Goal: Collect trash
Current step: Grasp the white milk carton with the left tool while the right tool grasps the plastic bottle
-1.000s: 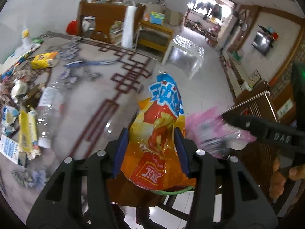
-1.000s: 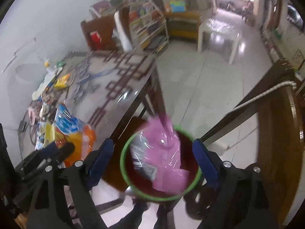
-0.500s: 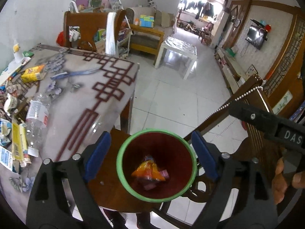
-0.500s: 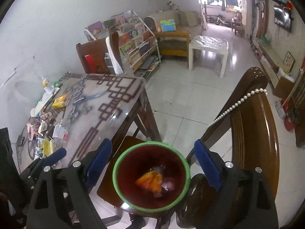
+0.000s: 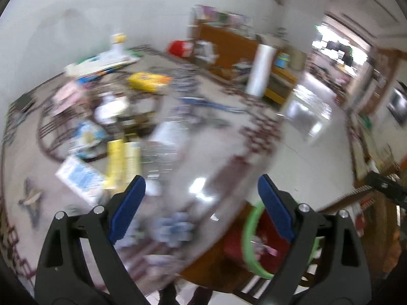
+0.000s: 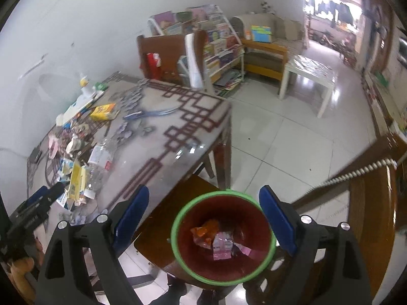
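Directly beneath my right gripper (image 6: 203,218) sits the bin (image 6: 175,241), a red bucket with a green rim standing on a wooden chair seat (image 6: 157,231), and both blue jaws stand spread wide with nothing between them. I judge this gripper hangs over the opening because that is where dropped rubbish has to land. Down in the bin lie an orange snack wrapper (image 6: 204,231) and a pink wrapper (image 6: 223,247), both crumpled and flat against the bottom. My left gripper (image 5: 201,206) is empty too; its jaws have just been opening and now stand wide apart, with only table (image 5: 223,152) showing through the gap. It points at the table, with the bin off to its lower right, which I take as heading for the next piece. That view is smeared by motion, so details are soft. Ahead and to the left of it lies the trash pile (image 5: 106,137): a clear plastic bottle (image 6: 100,160) on its side, yellow cartons (image 6: 76,180), a yellow packet (image 6: 103,111) farther off, and assorted paper scraps, all loose and light, likely easy to pinch one at a time
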Motion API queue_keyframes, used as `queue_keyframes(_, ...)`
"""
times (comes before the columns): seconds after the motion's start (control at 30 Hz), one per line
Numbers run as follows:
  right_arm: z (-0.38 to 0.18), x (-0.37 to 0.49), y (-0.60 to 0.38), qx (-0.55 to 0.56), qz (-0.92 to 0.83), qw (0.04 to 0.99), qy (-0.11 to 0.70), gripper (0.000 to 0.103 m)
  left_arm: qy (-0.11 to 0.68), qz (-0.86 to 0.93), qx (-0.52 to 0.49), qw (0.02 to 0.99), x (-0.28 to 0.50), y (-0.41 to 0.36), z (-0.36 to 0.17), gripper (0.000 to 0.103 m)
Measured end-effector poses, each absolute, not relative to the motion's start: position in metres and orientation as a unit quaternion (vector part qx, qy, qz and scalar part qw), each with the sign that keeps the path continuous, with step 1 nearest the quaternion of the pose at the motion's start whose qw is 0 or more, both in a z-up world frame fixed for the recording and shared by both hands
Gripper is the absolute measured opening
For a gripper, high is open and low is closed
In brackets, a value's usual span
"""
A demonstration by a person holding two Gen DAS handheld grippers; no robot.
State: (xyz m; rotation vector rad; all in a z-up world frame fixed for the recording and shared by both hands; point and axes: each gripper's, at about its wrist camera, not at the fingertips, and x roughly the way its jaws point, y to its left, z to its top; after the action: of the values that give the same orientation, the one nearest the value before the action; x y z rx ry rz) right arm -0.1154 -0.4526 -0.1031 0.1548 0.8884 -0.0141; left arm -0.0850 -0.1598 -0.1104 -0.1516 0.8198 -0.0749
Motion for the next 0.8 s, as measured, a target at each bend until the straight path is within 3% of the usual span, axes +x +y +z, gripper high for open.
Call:
queue_keyframes(0.4, -0.103, -0.074, -0.378, 0.046, 0.030, 0.899, 0.435, 0.086, 0.462, 0.179, -0.181, 0.850, -0.046, -0.006, -0.172, 0.087)
queue_keyframes(0.8, -0.115, -0.044, -0.326, 0.063, 0.018, 0.892, 0.447, 0.086, 0.534, 0.165, -0.186, 0.808, 0.000, 0.016, -0.223, 0.086)
